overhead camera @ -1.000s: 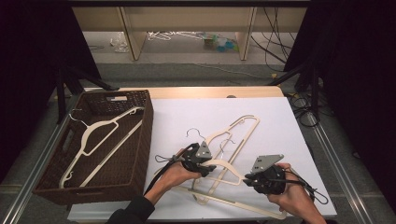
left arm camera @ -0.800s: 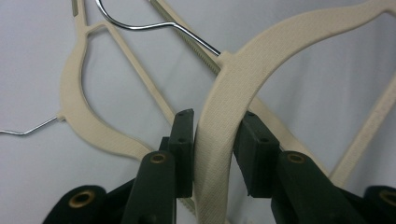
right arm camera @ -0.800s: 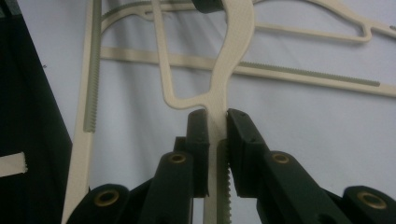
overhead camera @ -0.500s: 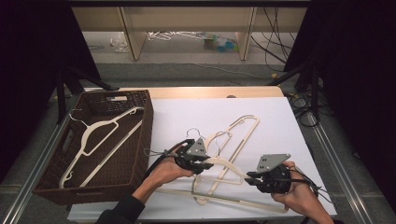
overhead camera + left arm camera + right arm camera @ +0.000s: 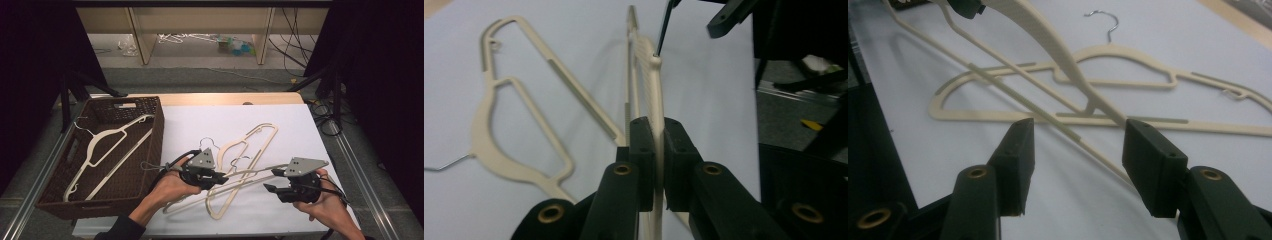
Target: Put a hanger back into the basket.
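Left tongs (image 5: 655, 150) pinching lifted hanger (image 5: 651, 95), right tongs (image 5: 1075, 165) just spread off its end; one-point grip may let it swing and snag second hanger (image 5: 1128, 82) on bench (image 5: 300, 125).

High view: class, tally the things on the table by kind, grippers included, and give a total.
Hangers: 3 (basket hanger, flat hanger, held hanger)
Baskets: 1 (basket)
Grippers: 2 (left gripper, right gripper)
Total: 6
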### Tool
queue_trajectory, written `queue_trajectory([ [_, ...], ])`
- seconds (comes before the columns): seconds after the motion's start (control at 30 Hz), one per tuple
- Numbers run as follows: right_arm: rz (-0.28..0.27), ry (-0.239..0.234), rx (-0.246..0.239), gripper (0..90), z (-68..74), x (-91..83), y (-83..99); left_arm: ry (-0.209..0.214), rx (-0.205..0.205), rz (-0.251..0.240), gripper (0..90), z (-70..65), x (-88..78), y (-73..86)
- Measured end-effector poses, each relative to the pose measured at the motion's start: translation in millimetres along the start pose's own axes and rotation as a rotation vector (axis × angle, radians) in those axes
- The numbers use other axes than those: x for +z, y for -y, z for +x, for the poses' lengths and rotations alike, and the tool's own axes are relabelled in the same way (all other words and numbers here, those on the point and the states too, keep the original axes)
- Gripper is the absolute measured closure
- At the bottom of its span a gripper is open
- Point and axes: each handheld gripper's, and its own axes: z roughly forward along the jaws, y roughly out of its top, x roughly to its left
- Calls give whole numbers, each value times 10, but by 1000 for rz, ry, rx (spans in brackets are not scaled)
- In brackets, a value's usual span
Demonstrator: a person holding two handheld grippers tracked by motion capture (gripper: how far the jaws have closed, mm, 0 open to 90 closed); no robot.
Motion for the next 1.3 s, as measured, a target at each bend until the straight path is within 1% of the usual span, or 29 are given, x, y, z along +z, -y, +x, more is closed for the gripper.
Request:
queue_trajectory([
  [0.03, -7, 2, 9, 459, -3, -9, -1, 2, -10, 6, 858, 29, -20, 2],
  [0.07, -8, 4, 24, 451, -6, -28, -2, 9, -35, 1, 857, 44, -28, 6],
  [0.1, -18, 8, 27, 447, -13, -35, 0, 5, -38, 3, 857, 50, -33, 7],
  [0.13, -15, 7, 37, 443, -12, -42, 4, -5, -36, 13, 858, 53, -40, 7],
  [0.17, -19, 8, 33, 440, -16, -38, 12, -9, -42, 17, 858, 58, -47, 6],
  [0.23, -11, 6, 42, 439, -8, -33, 21, -11, -56, 13, 858, 69, -61, -1],
  [0.3, -11, 4, 39, 440, -1, -23, 30, -20, -64, 6, 858, 75, -89, -20],
  [0.33, -18, 12, 40, 444, 5, -24, 31, -24, -66, 3, 858, 75, -105, -28],
  [0.37, -28, 20, 38, 445, 3, -31, 29, -25, -64, -8, 858, 79, -131, -47],
  [0.4, -40, 17, 43, 445, 0, -43, 24, -32, -59, -9, 858, 79, -157, -62],
  [0.43, -50, 20, 47, 445, 0, -56, 20, -34, -69, -21, 859, 81, -195, -87],
  [0.47, -70, 28, 49, 442, -2, -80, 12, -41, -66, -21, 858, 87, -226, -105],
  [0.5, -76, 25, 54, 437, -2, -94, 7, -43, -73, -35, 858, 94, -270, -134],
  [0.53, -97, 34, 53, 432, -4, -112, 1, -51, -72, -40, 858, 98, -312, -162],
  [0.6, -121, 43, 78, 409, 6, -142, 0, -65, -83, -57, 859, 95, -390, -213],
  [0.63, -129, 41, 82, 402, 4, -146, 4, -73, -85, -73, 858, 95, -448, -251],
  [0.67, -131, 29, 96, 398, 10, -146, 13, -82, -95, -86, 858, 88, -498, -283],
  [0.7, -140, 36, 102, 385, 13, -143, 26, -85, -96, -99, 858, 91, -551, -314],
  [0.73, -145, 38, 108, 367, 14, -133, 38, -92, -107, -112, 858, 83, -587, -339],
  [0.77, -142, 32, 118, 362, 17, -124, 49, -88, -114, -128, 858, 84, -655, -381],
  [0.83, -145, 34, 136, 343, 18, -99, 78, -98, -123, -144, 858, 77, -760, -447],
  [0.9, -140, 27, 155, 328, 19, -65, 107, -106, -126, -172, 858, 78, -898, -541],
  [0.97, -126, 22, 162, 312, 26, -36, 125, -115, -127, -199, 858, 87, -1036, -626],
  [1.07, -120, 14, 157, 312, 45, 0, 141, -141, -127, -235, 859, 129, -1273, -727],
  [1.13, -112, 3, 150, 313, 53, 9, 142, -178, -127, -246, 858, 173, -1438, -760],
  [1.2, -111, 5, 157, 313, 62, 14, 147, -212, -134, -259, 858, 214, -1587, -766],
  [1.23, -105, 3, 167, 312, 66, 11, 148, -237, -133, -265, 858, 254, -1693, -758],
  [1.27, -108, 8, 158, 313, 58, 20, 155, -254, -133, -267, 858, 280, -1753, -749],
  [1.3, -107, 8, 161, 313, 57, 22, 157, -278, -144, -269, 858, 316, -1832, -726],
])
